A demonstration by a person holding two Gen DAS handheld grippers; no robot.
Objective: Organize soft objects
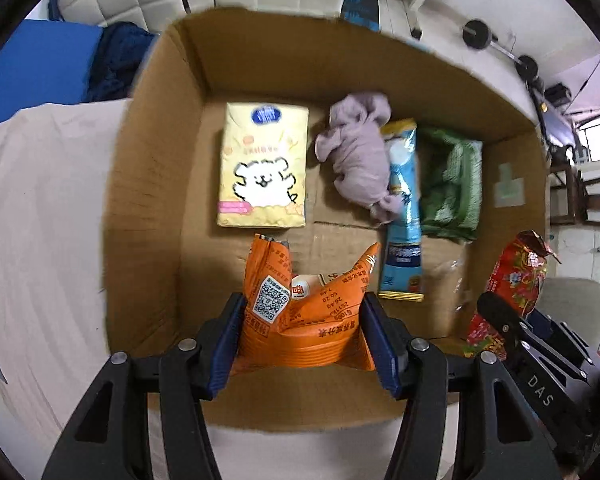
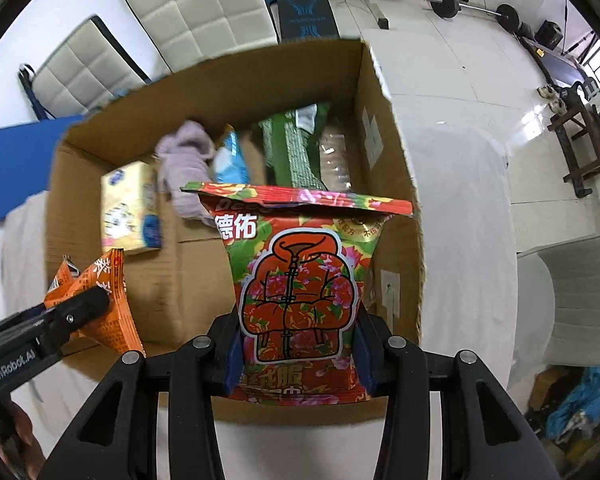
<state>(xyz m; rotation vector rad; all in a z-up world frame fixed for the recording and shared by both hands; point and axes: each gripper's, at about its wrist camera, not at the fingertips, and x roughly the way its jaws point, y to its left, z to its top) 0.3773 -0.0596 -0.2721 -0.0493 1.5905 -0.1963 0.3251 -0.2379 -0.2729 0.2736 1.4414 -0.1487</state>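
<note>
My left gripper (image 1: pixel 302 326) is shut on an orange snack packet (image 1: pixel 300 312) and holds it over the near end of an open cardboard box (image 1: pixel 260 56). My right gripper (image 2: pixel 298 344) is shut on a red floral packet (image 2: pixel 296 280) above the box's near right corner (image 2: pixel 408 240). Inside the box lie a yellow tissue pack (image 1: pixel 264 168), a lilac cloth (image 1: pixel 360 152), a blue sachet (image 1: pixel 402 216) and a green packet (image 1: pixel 454 184). The red packet also shows in the left wrist view (image 1: pixel 516 276), and the orange packet in the right wrist view (image 2: pixel 100 300).
The box stands on a surface under a pale cloth (image 1: pixel 40 220). A blue mat (image 1: pixel 32 76) and white padded cushions (image 2: pixel 204 8) lie behind it. Barbell weights (image 2: pixel 444 0) and a dark wooden frame (image 2: pixel 584 136) stand on the white floor at the right.
</note>
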